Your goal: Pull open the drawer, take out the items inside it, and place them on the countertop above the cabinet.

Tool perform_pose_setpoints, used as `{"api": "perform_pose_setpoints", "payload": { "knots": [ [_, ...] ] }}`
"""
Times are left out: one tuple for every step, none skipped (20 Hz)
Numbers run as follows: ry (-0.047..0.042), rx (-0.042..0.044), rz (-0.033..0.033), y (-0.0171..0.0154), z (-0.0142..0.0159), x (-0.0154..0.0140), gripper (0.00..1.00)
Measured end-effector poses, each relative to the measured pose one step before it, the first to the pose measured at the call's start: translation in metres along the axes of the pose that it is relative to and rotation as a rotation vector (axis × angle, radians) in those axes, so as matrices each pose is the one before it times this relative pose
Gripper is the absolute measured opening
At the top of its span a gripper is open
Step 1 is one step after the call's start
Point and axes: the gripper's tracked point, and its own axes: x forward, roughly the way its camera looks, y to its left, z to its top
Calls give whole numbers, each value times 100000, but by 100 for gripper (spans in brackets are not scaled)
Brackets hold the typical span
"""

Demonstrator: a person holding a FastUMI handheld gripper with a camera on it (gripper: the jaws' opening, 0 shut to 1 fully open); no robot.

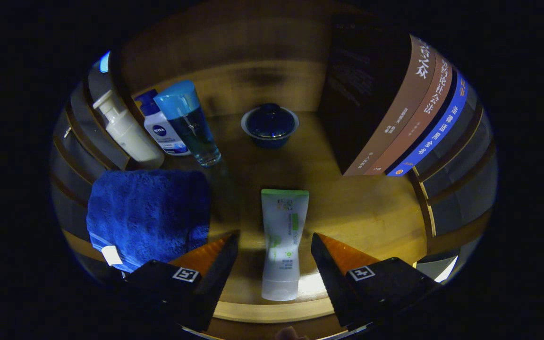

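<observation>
The white squeeze tube with a green end point(282, 243) lies on the wooden tabletop point(371, 212) between the wide-open tool's point(274, 243) 2 fingers, untouched.

The setting is a domestic one, most likely a bathroom or bedroom vanity area staged inside a booth. The gripper point(274, 241), with its fingers spread apart, faces a wooden countertop point(371, 212) set with household items. A white tube with a green end point(282, 243) lies between the fingers. Beyond them to the left stand three toiletry bottles: a white pump bottle point(125, 130), a blue-capped lotion bottle point(161, 125) and a clear bottle with a blue cap point(189, 123). A folded blue towel point(149, 215) lies beside the left finger. A lidded dark bowl point(270, 123) sits well ahead, and a row of upright books point(409, 113) stands beyond the right finger.
</observation>
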Motion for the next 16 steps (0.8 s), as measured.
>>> {"api": "perform_pose_setpoints", "payload": {
  "knots": [
    [-1778, 75, 162, 120, 232, -386, 98],
    [-2215, 2, 419, 146, 340, -497, 99],
    [-3155, 316, 364, 174, 334, -536, 99],
    [-4378, 419, 599, 234, 492, -770, 98],
    [-5112, -356, 321, 52, 406, -659, 98],
    [-5398, -1365, -242, -17, 459, -994, 98],
    [-5289, -1319, -285, -141, 292, -1074, 98],
    [-4862, -1133, 263, 30, 192, -1023, 99],
    [-4846, -431, 225, -35, 159, -1167, 99],
    [-4900, -980, 337, 8, 161, -1205, 99],
    [-5518, -1384, -414, -188, 299, -1323, 99],
    [-5627, -1264, 997, 74, 637, -1424, 99],
    [-6712, -222, 734, 107, 739, -1620, 99],
    [-6875, 586, 953, 251, 879, -1703, 99],
    [-7192, 2273, 1042, 224, 958, -1409, 99],
    [-5869, 1719, 3007, 720, 881, -1737, 99]
  ]
}}
